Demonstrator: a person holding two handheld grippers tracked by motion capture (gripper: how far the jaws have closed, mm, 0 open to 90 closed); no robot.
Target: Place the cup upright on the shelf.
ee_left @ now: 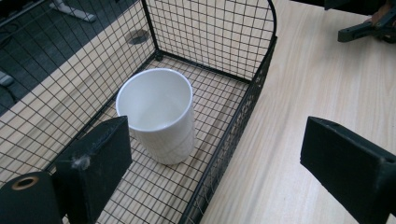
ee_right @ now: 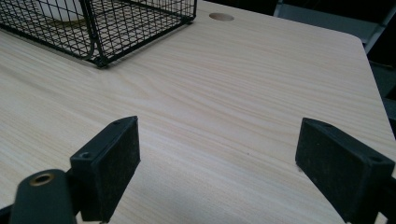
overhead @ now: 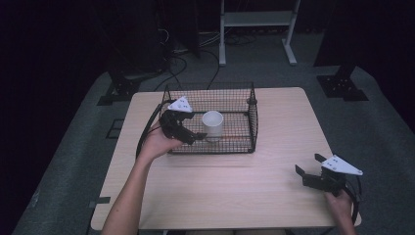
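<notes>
One white cylindrical cup [overhead: 213, 124] stands upright inside a black wire-mesh basket [overhead: 244, 96] with an open top, roughly midway along the basket's length and closer to its near wall than its far one. In the left gripper view the cup [ee_left: 159, 114] shows an empty white interior, its base resting on the basket [ee_left: 210, 42] floor mesh.

The basket sits on a pale wood-grain surface [overhead: 235, 181], toward the far half and a little left of centre.

The left gripper [overhead: 188, 135], held in the person's left hand [overhead: 157, 143], reaches over the basket's near-left corner just beside the cup. Its fingers [ee_left: 95, 163] are spread wide and hold nothing; one hangs inside the basket near the cup without touching it, the other outside the near wall above the bare surface [ee_left: 299, 93].

The right gripper [overhead: 308, 170], in the right hand [overhead: 340, 200], hovers near the surface's near-right corner, well apart from the basket. Its fingers [ee_right: 109, 163] are likewise wide apart and empty, with plain wood [ee_right: 224, 102] between them. A round hole [ee_right: 221, 17] shows in the surface beyond the basket [ee_right: 102, 28] corner.
</notes>
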